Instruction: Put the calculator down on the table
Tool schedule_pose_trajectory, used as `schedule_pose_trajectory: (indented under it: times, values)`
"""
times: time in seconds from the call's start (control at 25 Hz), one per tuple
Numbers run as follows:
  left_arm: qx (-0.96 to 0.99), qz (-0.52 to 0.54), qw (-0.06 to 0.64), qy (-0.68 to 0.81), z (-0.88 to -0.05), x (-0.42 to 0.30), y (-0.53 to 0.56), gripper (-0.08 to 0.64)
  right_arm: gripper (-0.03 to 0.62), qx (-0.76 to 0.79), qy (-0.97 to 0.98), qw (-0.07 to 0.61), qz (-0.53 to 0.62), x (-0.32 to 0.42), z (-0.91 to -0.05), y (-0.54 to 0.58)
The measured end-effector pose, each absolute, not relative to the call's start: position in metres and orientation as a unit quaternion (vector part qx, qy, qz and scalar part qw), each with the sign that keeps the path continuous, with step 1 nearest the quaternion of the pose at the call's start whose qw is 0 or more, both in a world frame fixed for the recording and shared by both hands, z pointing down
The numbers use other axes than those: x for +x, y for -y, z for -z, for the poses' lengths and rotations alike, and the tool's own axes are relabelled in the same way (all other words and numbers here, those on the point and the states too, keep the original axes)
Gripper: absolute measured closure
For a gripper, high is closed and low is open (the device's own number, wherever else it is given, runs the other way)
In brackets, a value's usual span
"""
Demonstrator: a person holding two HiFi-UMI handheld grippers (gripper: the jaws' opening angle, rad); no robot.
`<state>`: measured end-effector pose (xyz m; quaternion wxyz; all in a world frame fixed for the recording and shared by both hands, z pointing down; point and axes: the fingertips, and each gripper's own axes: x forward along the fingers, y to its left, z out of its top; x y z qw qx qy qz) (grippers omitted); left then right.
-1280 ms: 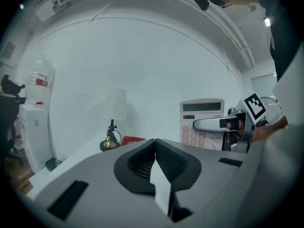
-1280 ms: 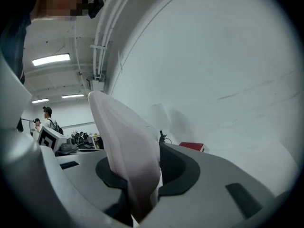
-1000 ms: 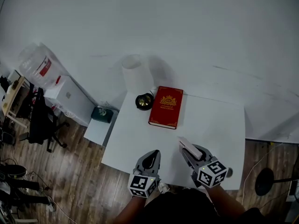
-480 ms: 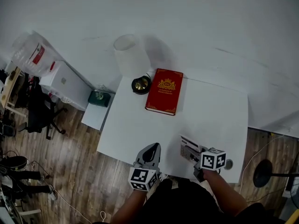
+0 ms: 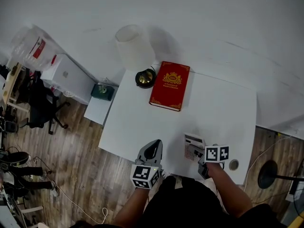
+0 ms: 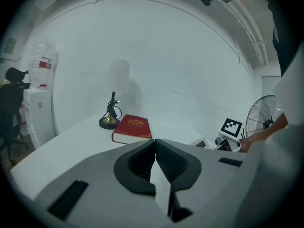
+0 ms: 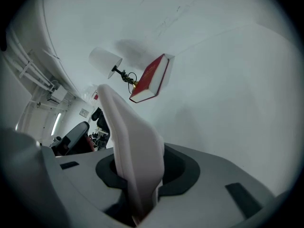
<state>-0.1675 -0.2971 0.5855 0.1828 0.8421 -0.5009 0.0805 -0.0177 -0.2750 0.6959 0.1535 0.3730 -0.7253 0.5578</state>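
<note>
Lowered since the earlier frame, the right gripper [image 5: 201,156] clamped the calculator [image 5: 193,146] low over the counter [image 5: 221,113] near its front edge for set-down, while the unneeded left gripper [image 5: 153,149] hung closed, empty.

We see the calculator [image 5: 193,146] as a pale, flat slab with rows of small keys; its keyed face is turned up toward us in the head view; it sits over the white table [image 5: 223,113], near the front edge and right of centre; the right gripper [image 5: 198,156] clamps its near end, jaws pressed on both faces; whether it touches the tabletop we cannot tell.
</note>
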Motion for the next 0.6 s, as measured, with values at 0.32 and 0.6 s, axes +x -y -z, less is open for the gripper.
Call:
schedule_pose_trajectory:
  times: [0.32, 0.6]
  values:
    - [0.841, -0.085, 0.191, 0.499, -0.593, -0.164, 0.291, 0.54, 0.447, 0.407, 0.721, 0.21, -0.52, -0.005, -0.713, 0.273]
    - [0.845, -0.089, 0.191, 0.492, -0.595, -0.158, 0.287, 0.54, 0.385, 0.454, 0.731, 0.259, -0.44, 0.015, -0.715, 0.277]
